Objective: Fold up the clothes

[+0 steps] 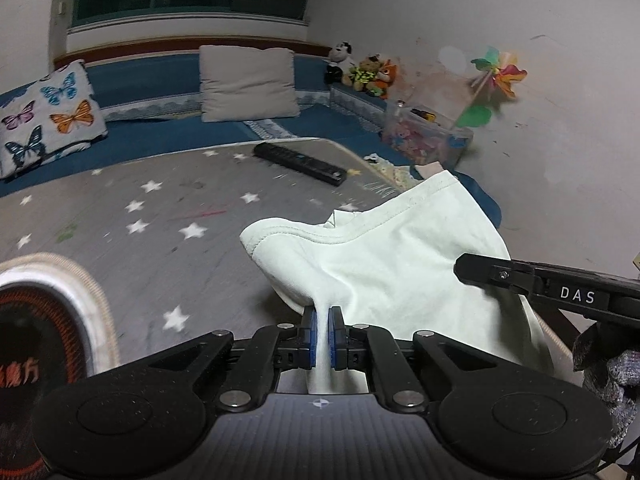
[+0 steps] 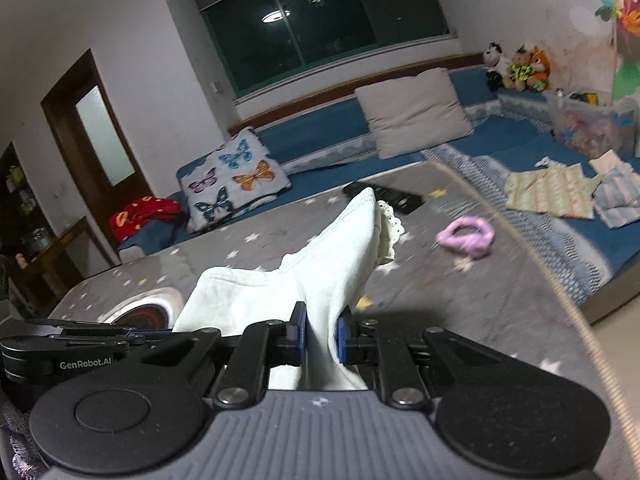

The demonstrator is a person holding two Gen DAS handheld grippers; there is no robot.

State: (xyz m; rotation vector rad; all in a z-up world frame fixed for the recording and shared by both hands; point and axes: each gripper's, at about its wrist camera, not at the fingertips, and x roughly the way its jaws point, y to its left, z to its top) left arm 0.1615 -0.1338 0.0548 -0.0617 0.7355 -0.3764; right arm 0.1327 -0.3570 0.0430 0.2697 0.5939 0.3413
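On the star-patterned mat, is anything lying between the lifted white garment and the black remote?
Nothing: in the left wrist view the star mat is bare between the white garment and the black remote.

Hidden or unclear from my two cameras:
- Pale garment (image 1: 392,256): lower part drops behind my left tool (image 1: 322,334); full shape unreadable.
- Round red-and-black mat (image 1: 44,320): cut by picture edge.
- Pink item (image 2: 466,236) on the starred surface (image 1: 160,208): blurred, unidentifiable.
- Clear box (image 1: 424,136): contents too small to tell.
- Shelf (image 2: 24,208) items: dark, indistinct.
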